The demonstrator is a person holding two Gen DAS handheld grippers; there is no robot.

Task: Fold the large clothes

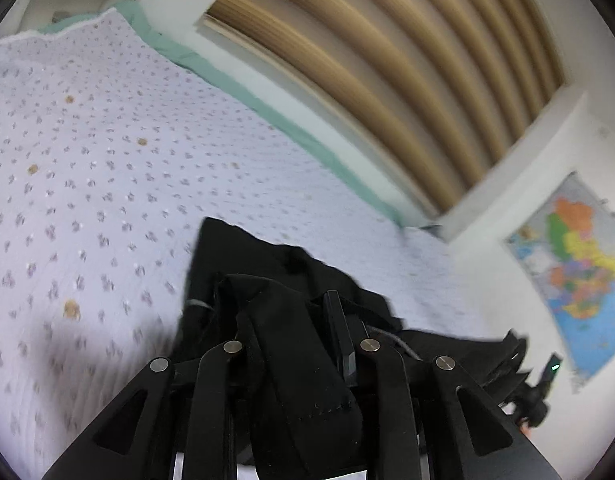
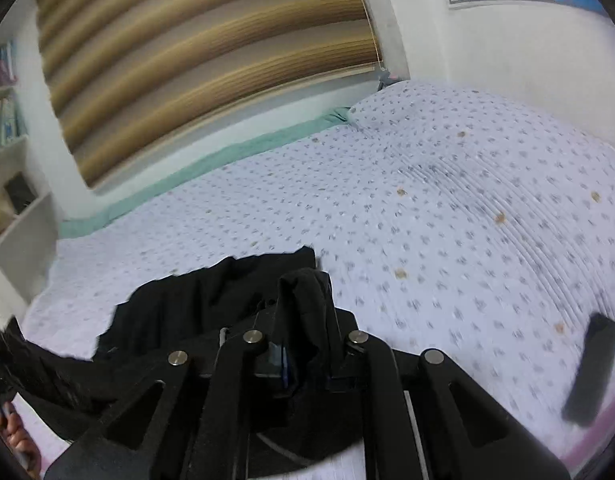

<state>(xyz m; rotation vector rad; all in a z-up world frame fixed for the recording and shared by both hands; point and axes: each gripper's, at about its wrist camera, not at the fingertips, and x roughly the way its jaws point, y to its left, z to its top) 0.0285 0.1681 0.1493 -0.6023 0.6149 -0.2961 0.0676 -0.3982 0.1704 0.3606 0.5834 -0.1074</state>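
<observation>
Black garment (image 1: 267,280) bunched at the near side of the bed, lying on the dotted bedspread (image 1: 87,160), part of it lifted and stretched between the two grippers. Wide free bedspread beyond the cloth in both views, reaching up to the green sheet edge (image 1: 243,92) along the wall. Striped window blind (image 1: 387,60) above that edge; wall map (image 1: 579,260) to the side. In the right wrist view, bookshelf (image 2: 11,184) at the far left, and a dark flat object (image 2: 591,368) lying on the bedspread near the right border, well apart from the garment.

Left gripper (image 1: 299,344) tilted downward toward the bed, jaws clamped on a thick fold of the black cloth, which runs back between the fingers. Right gripper (image 2: 303,336) likewise angled down, jaws closed on a bunched fold (image 2: 307,292) that rises between them. Both views blurred.
</observation>
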